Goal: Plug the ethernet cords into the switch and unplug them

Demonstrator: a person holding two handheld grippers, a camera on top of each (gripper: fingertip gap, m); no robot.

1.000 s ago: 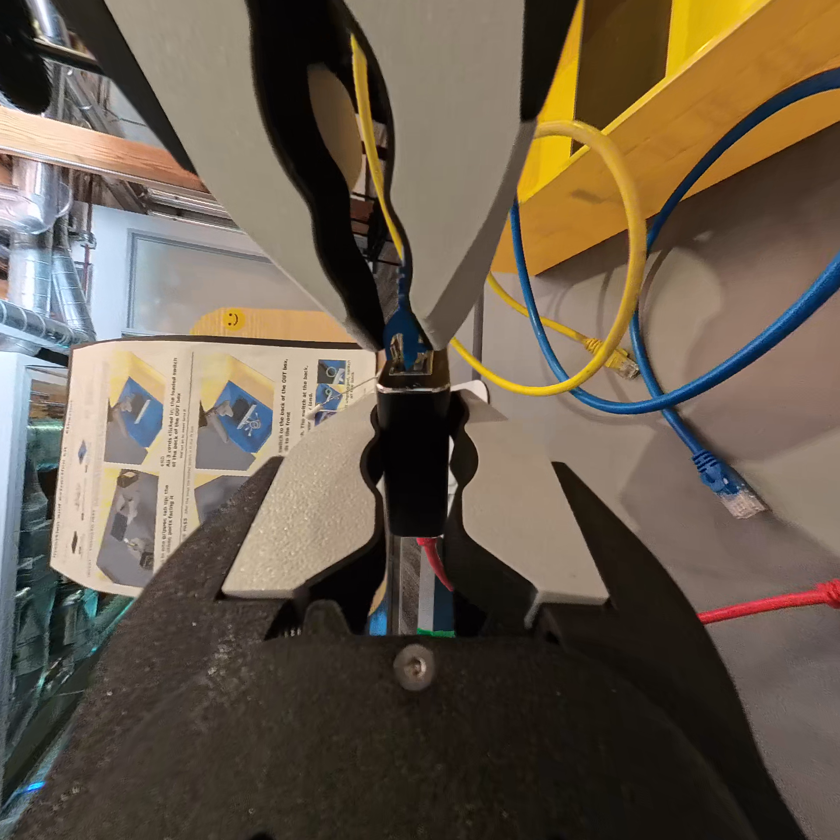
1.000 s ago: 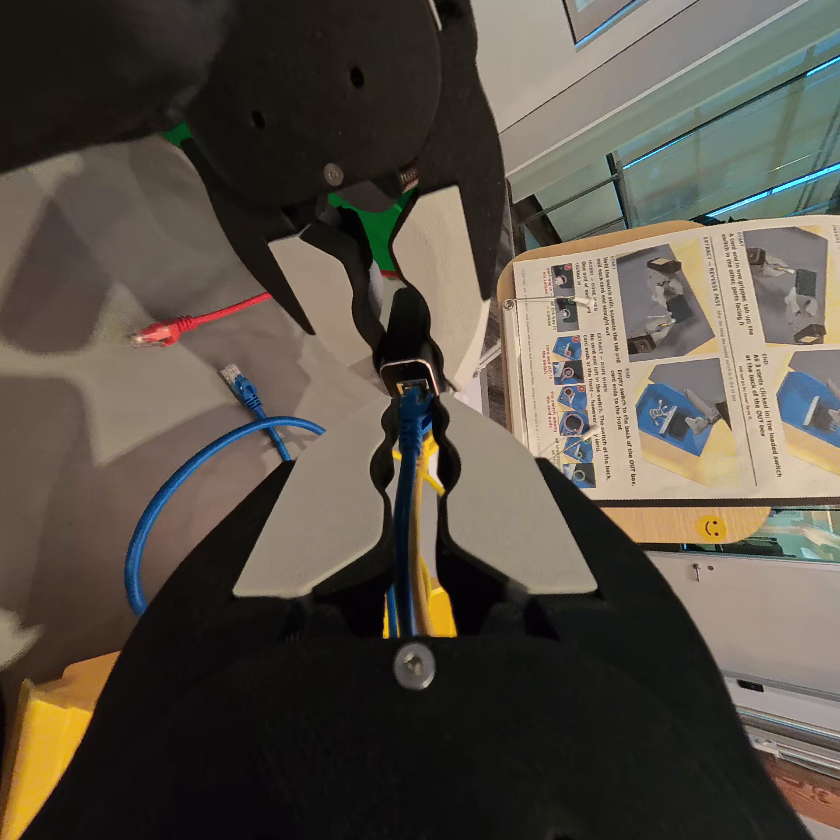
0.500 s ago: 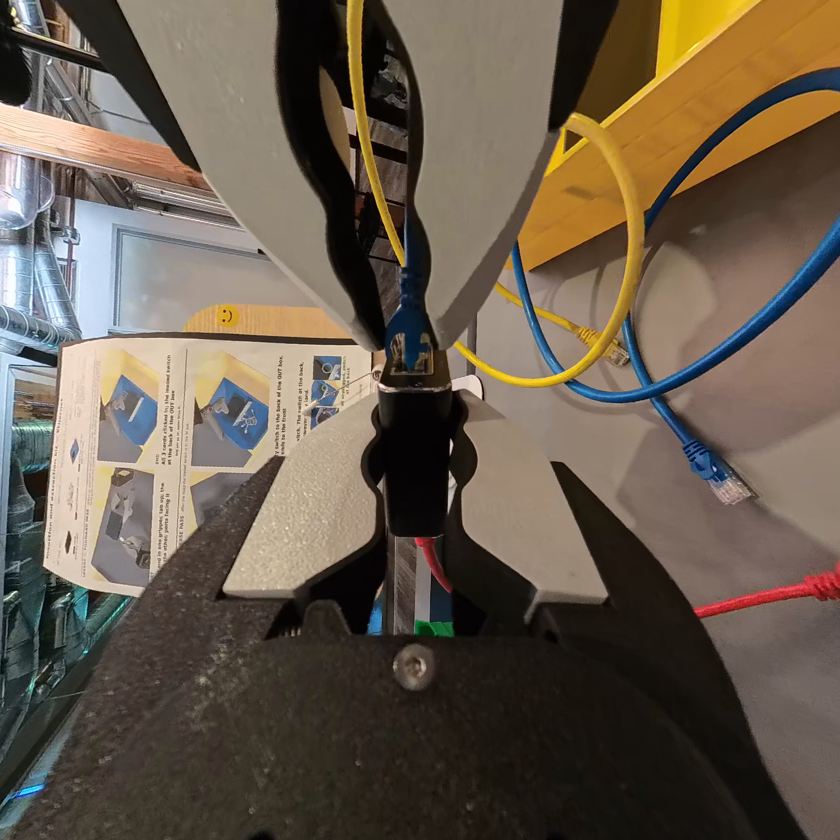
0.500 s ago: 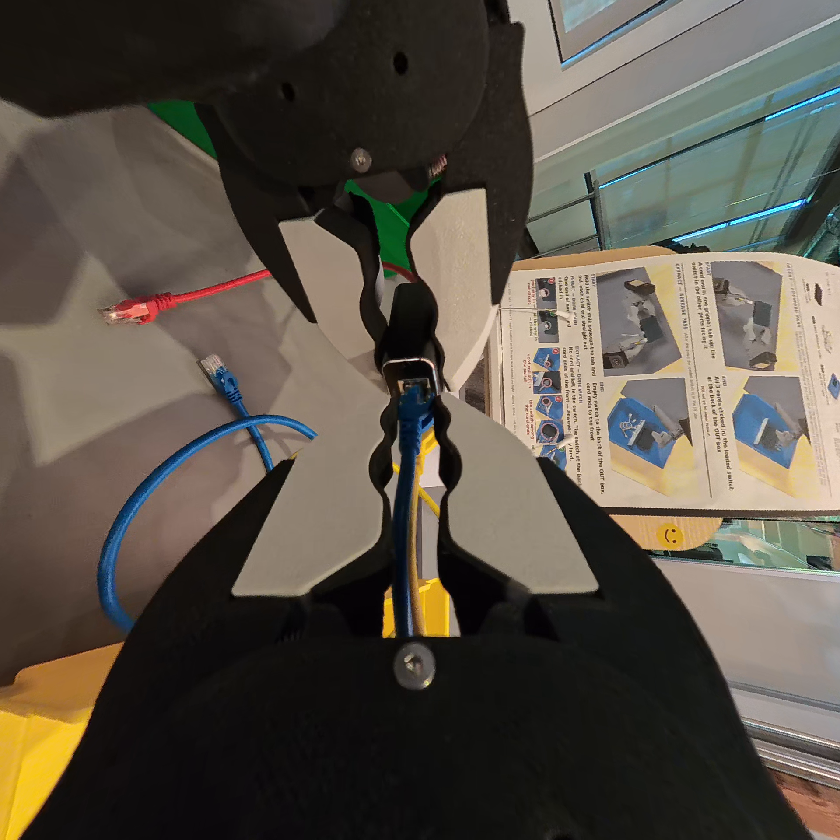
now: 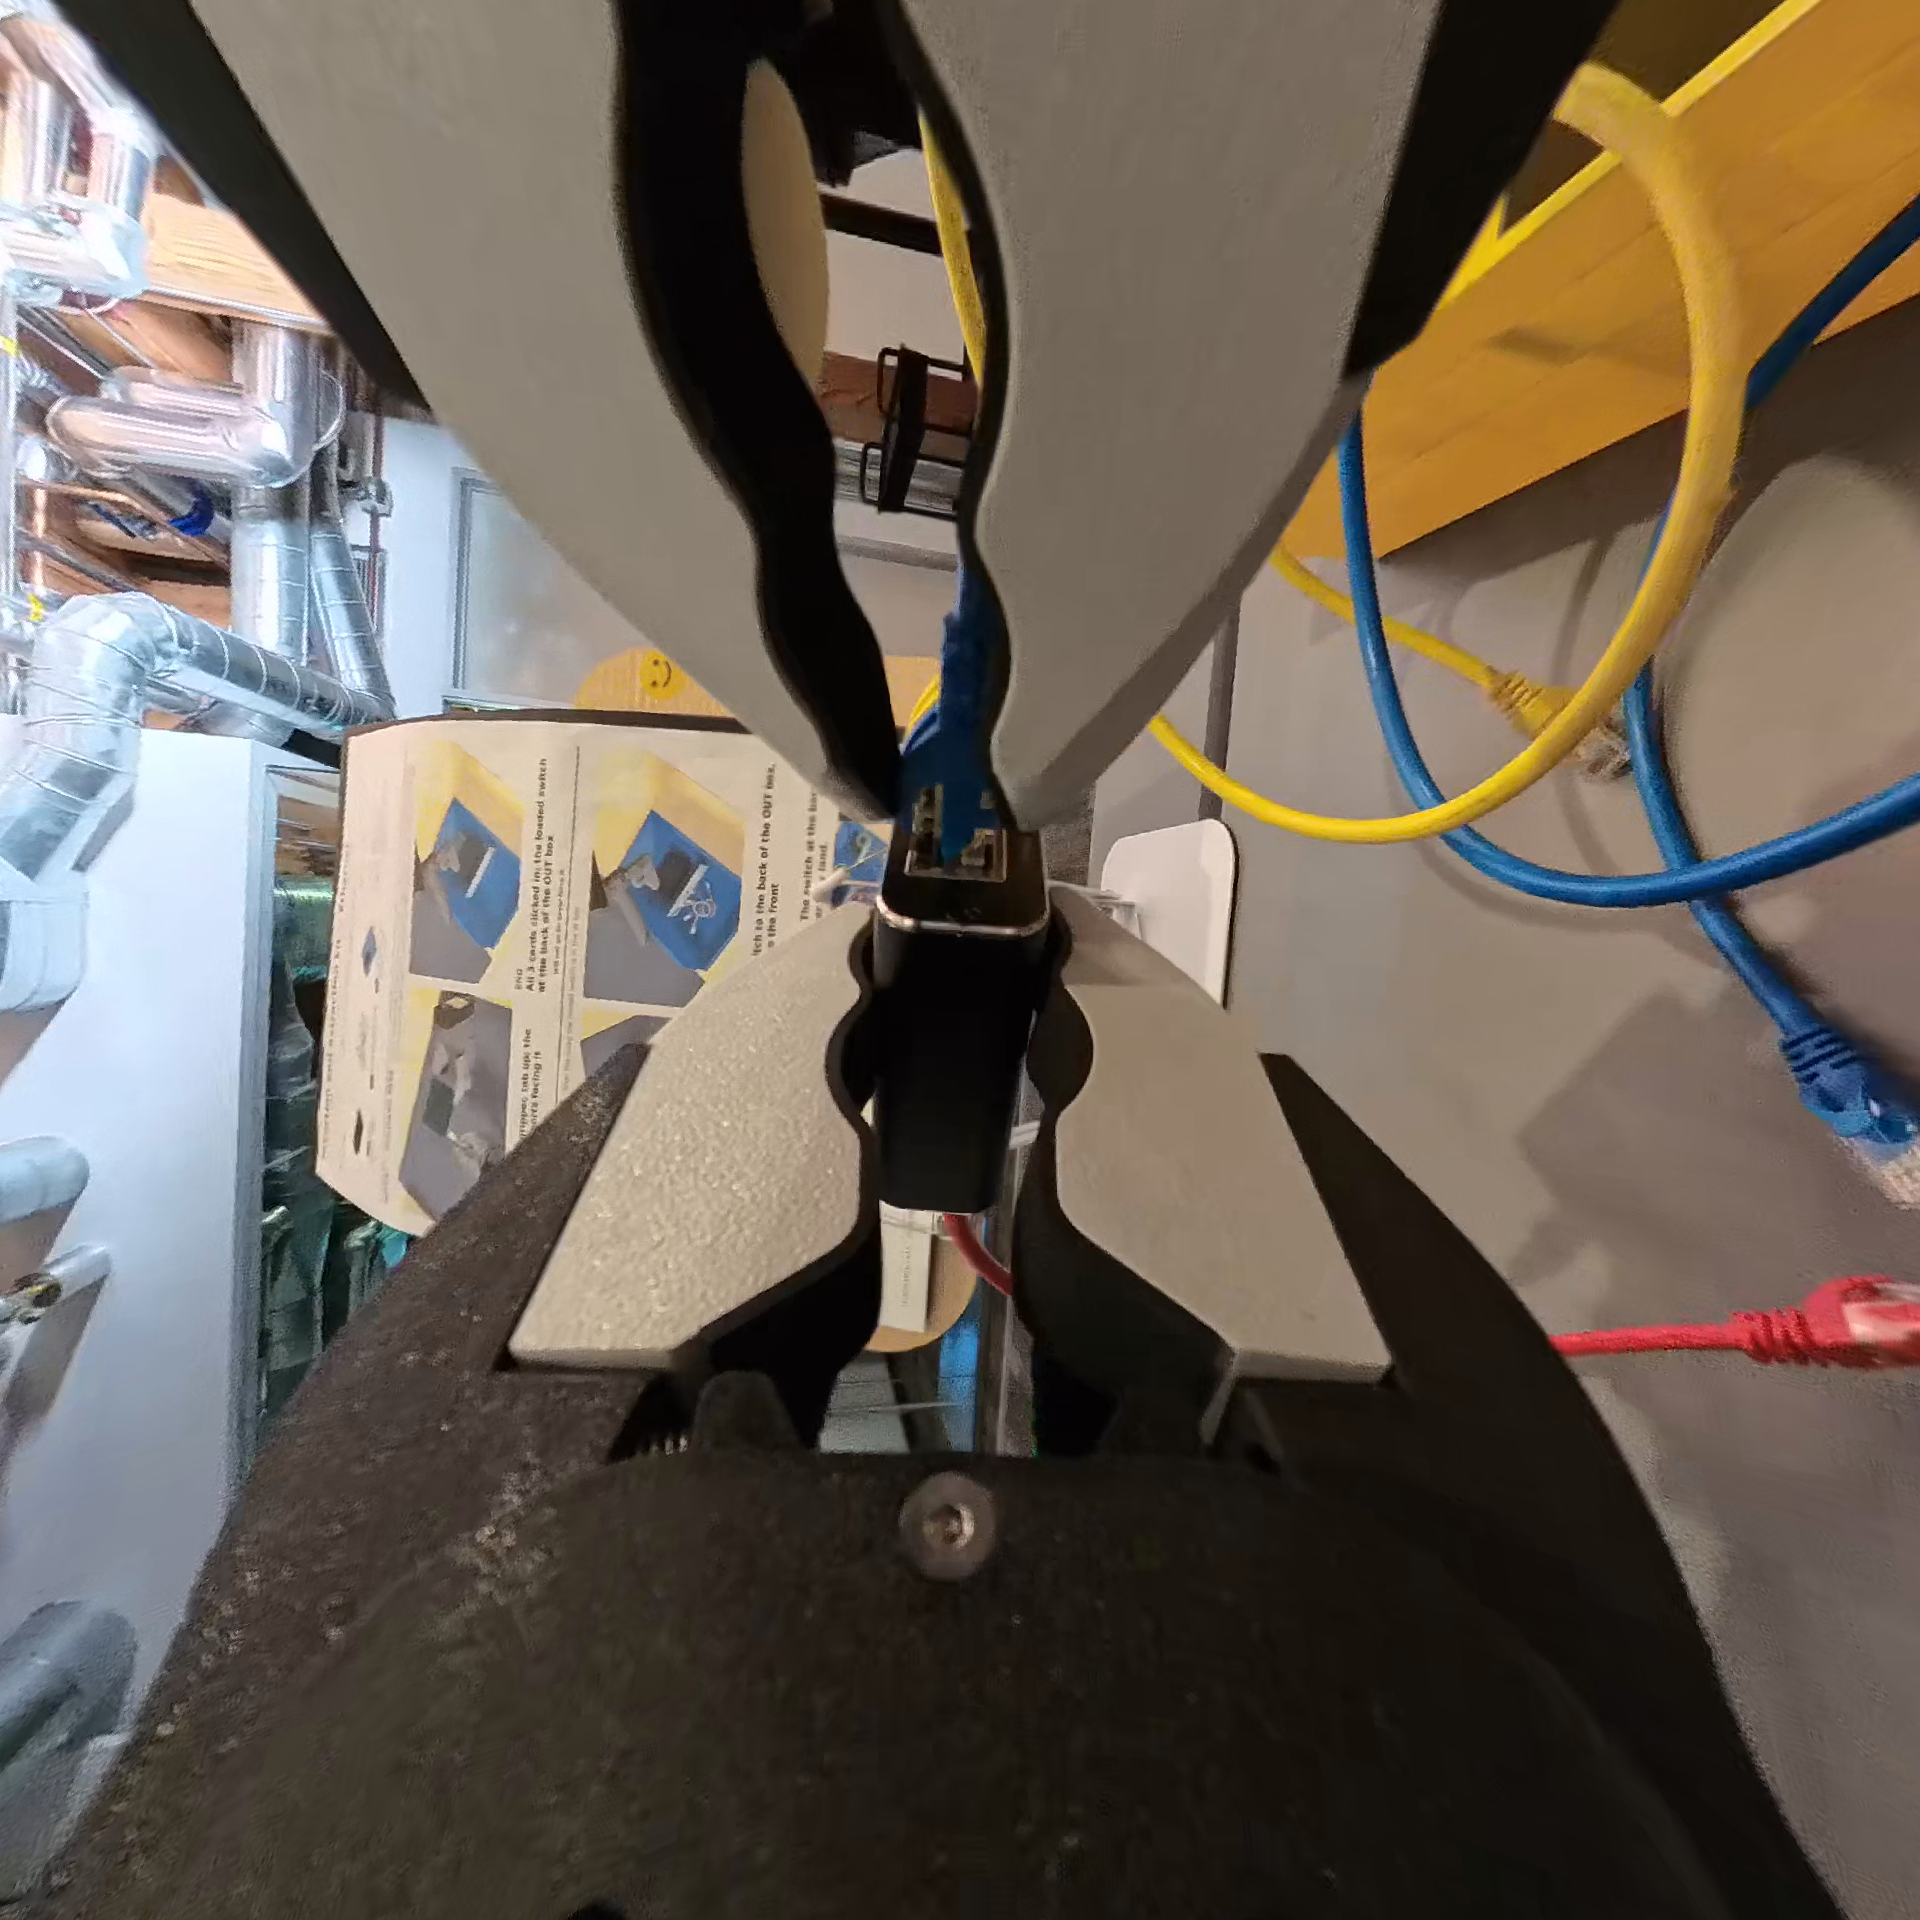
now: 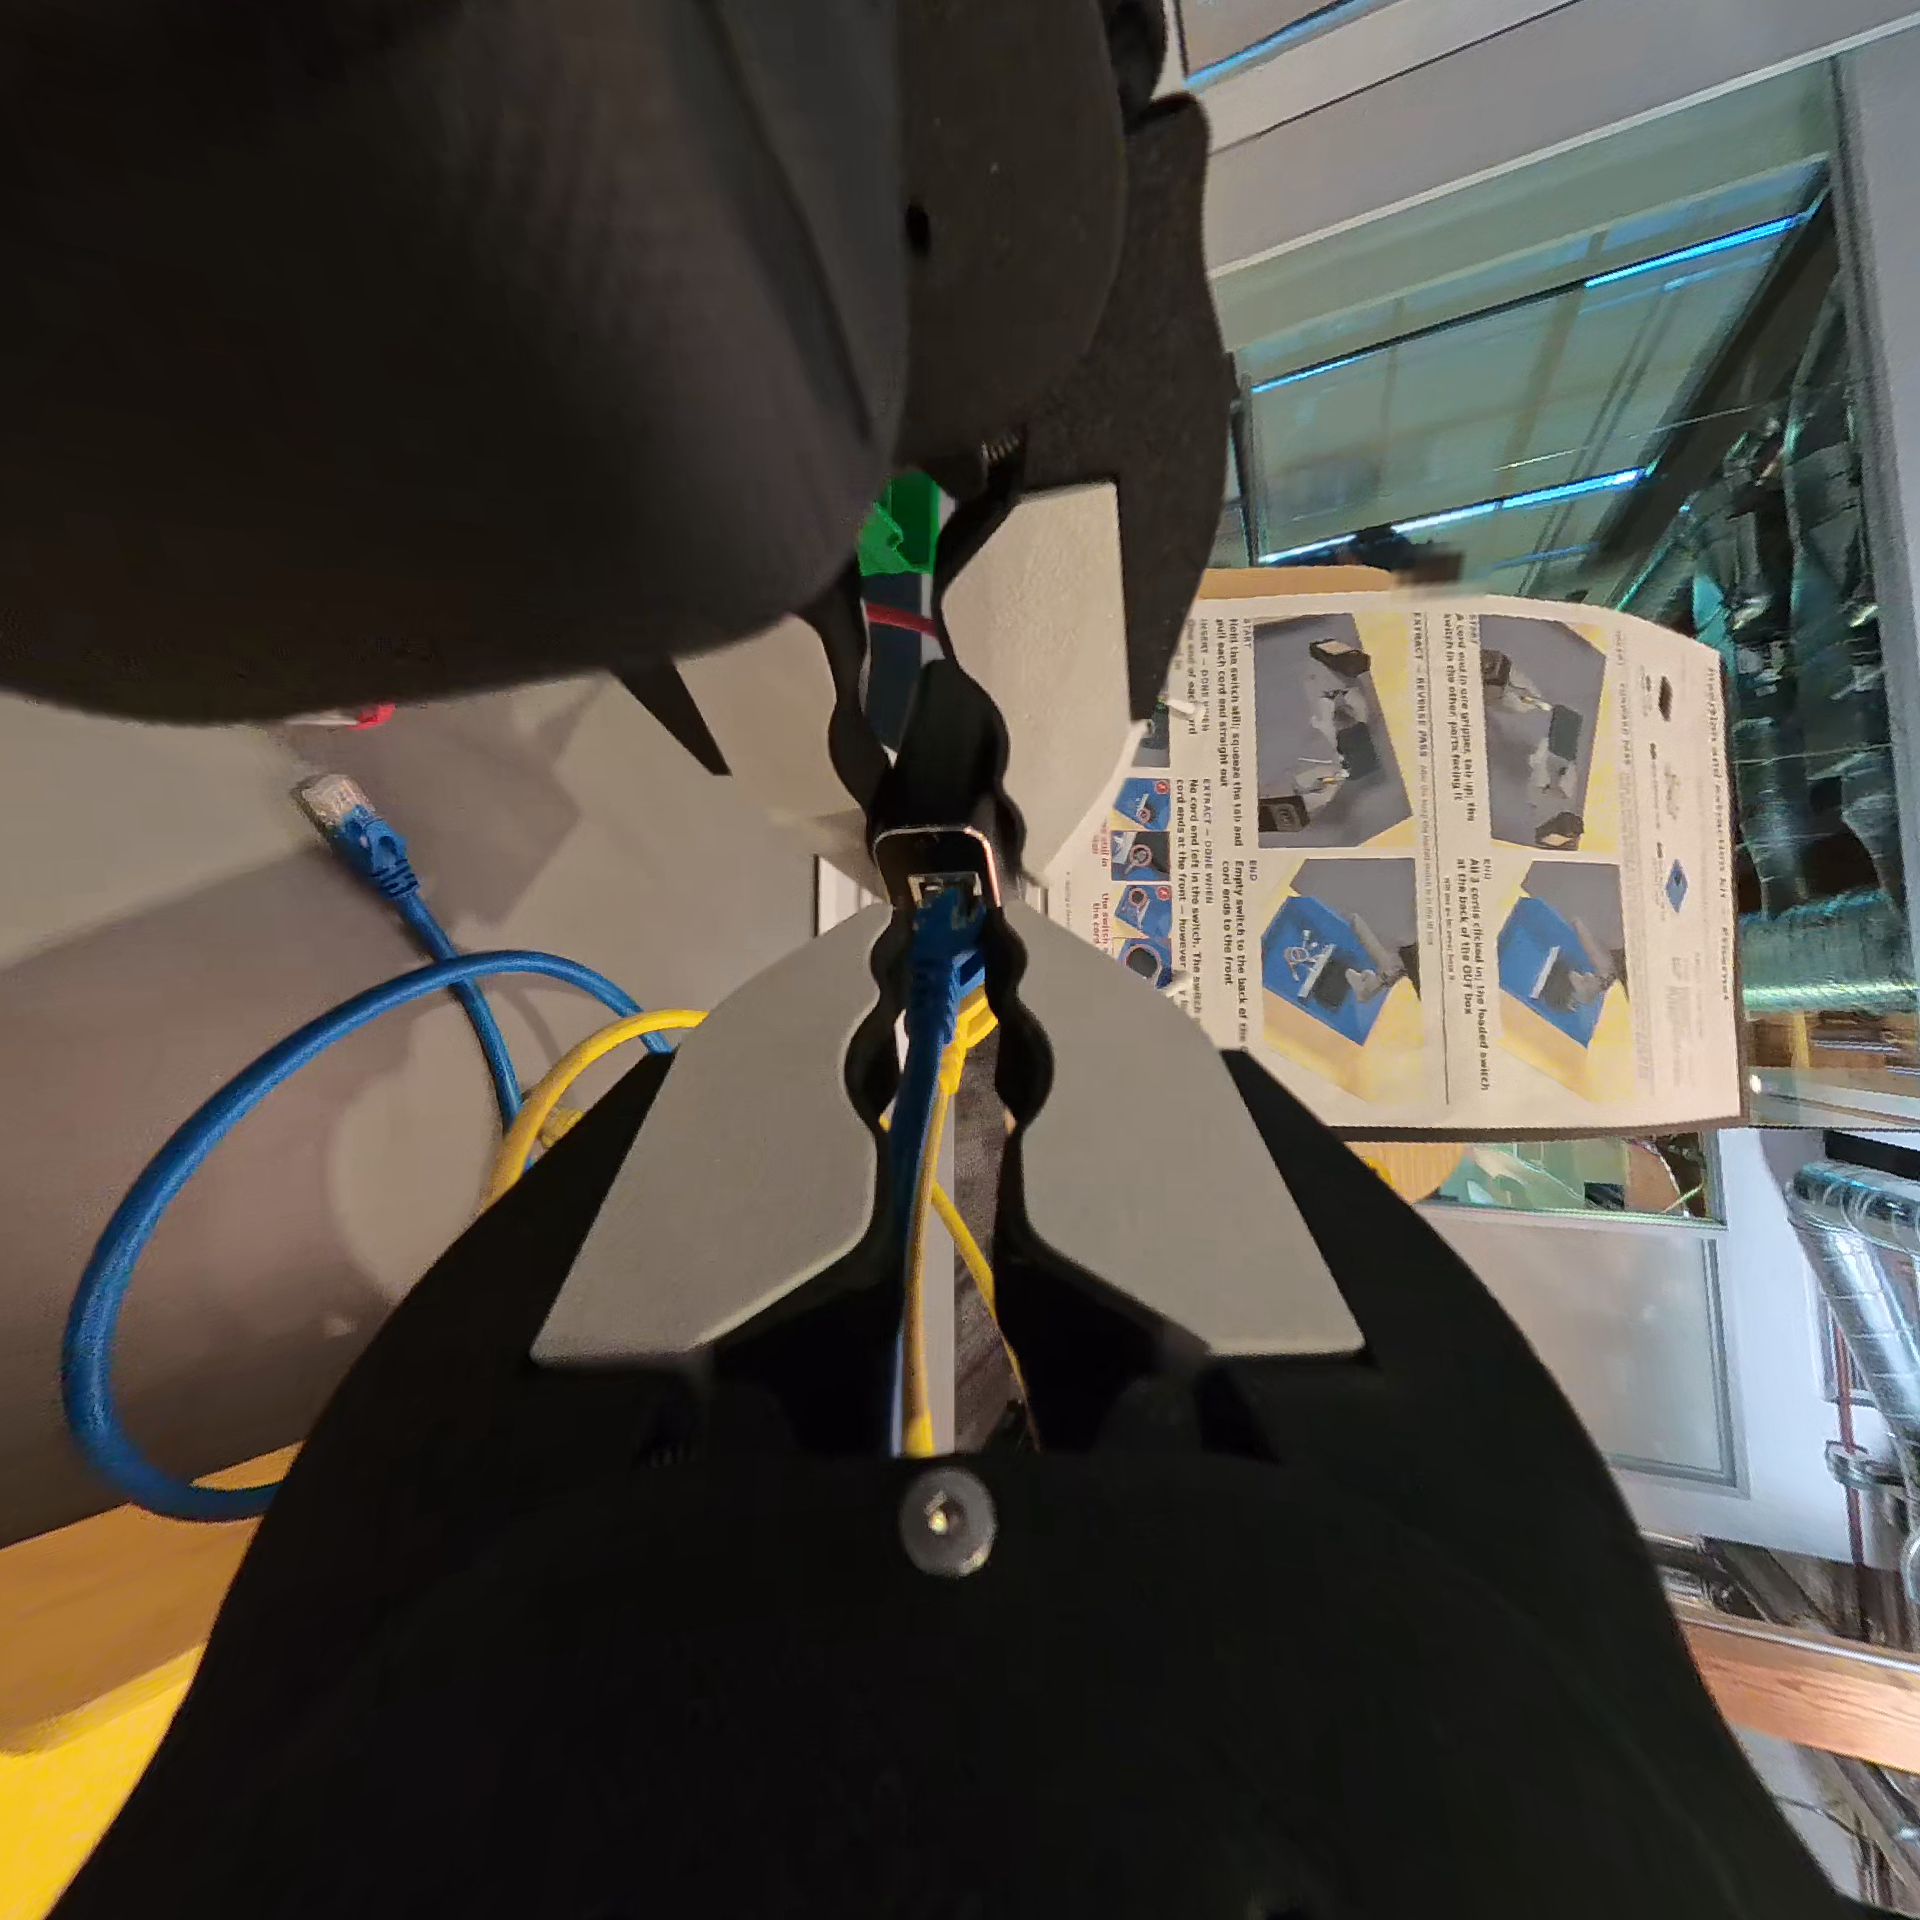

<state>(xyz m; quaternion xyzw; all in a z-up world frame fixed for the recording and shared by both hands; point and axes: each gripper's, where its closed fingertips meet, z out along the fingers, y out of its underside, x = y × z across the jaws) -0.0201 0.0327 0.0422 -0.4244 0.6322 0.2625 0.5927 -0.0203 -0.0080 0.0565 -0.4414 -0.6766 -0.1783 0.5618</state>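
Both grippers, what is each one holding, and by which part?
Left gripper clamps the small black switch across its sides. Right gripper pinches the blue ethernet cord just behind its plug.

Grey tabletop (image 5: 1507,1091), silver ducts (image 5: 156,665), glass partition (image 6: 1507,343)

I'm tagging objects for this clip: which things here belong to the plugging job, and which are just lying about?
In the job:
- black switch, held by the left claw
- blue cord, held by the right claw, plug at the port
- loose blue plug, yellow cord, red cord

Lying about:
- instruction sheet
- yellow box
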